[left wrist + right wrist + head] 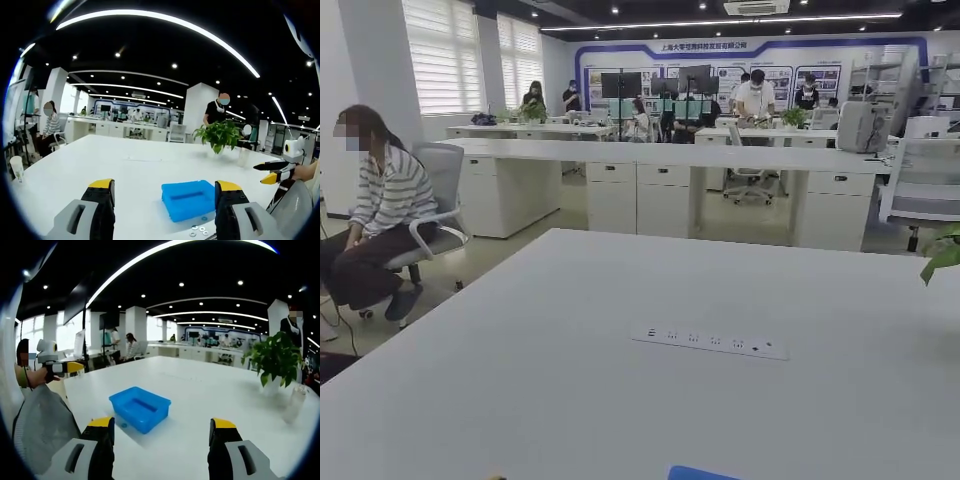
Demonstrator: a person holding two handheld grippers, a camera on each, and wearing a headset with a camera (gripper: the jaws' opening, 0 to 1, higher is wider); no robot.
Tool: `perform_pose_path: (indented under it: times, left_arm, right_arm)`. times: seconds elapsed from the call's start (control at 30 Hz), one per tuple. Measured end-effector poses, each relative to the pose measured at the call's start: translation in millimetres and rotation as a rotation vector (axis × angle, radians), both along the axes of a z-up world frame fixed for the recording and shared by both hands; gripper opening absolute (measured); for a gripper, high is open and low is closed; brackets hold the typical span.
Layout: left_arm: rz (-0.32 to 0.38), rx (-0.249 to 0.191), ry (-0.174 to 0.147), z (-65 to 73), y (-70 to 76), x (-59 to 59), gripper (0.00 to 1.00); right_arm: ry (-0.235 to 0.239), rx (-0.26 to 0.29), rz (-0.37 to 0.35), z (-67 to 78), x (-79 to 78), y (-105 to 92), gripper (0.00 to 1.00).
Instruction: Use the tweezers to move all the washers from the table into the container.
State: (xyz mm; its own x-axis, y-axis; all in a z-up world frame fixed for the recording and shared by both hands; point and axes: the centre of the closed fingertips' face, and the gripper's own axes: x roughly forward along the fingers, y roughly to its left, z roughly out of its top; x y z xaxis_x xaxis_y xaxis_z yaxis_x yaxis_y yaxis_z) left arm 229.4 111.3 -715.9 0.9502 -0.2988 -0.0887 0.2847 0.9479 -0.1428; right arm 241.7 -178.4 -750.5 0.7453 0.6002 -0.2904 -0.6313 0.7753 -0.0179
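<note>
Left tongs (165,184) and right tongs (161,422) stand spread, empty; the washers (200,230) look thin, light, slippery: pinch one rim edgewise.

1. I'm seeing a blue container (189,198) ahead of the left gripper (165,185), between its yellow-tipped black jaws.
2. I'm noticing silvery washers (200,230) on the white table (125,165) by its right jaw.
3. I'm spotting a green-leaved plant (275,357) ahead-right of the right gripper (161,422).

Blue container (703,473) cut off by the head view's bottom edge, only a sliver showing, washers (200,230) just inside the left gripper (165,186)'s right-hand finger too small to count, spot (123,425) ahead of the right gripper (162,423)'s left-hand finger too tiny to name
</note>
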Motion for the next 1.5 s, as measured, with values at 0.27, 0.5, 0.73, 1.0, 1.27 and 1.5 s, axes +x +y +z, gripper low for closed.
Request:
perform_pose_path:
  times: [0.27, 0.5, 0.73, 1.0, 1.27, 1.5]
  left_arm:
    - [0.007, 0.0, 0.0, 0.0, 1.7, 0.2, 0.83]
    - [0.012, 0.003, -0.001, 0.1, 2.6, 0.1, 0.83]
    - [0.013, 0.005, 0.002, -0.7, 2.0, -0.2, 0.82]
    - [0.014, 0.005, 0.002, -1.2, 2.1, -0.9, 0.82]
    - [0.011, 0.009, 0.006, -2.3, 1.7, -1.2, 0.82]
    - [-0.03, -0.015, 0.028, -4.5, -4.5, -1.6, 0.82]
  right_arm:
    - [-0.004, -0.017, 0.02, -0.1, -1.5, 4.5, 0.77]
    - [-0.006, -0.029, 0.028, -1.2, -2.2, 4.8, 0.77]
    - [-0.007, -0.031, 0.026, -1.6, -2.6, 3.9, 0.77]
    - [-0.006, -0.02, 0.016, -1.4, -2.7, 1.2, 0.76]
    - [0.005, 0.059, -0.036, 2.7, 3.2, -12.2, 0.76]
    - [0.008, 0.055, -0.027, 3.2, 1.5, -8.7, 0.75]
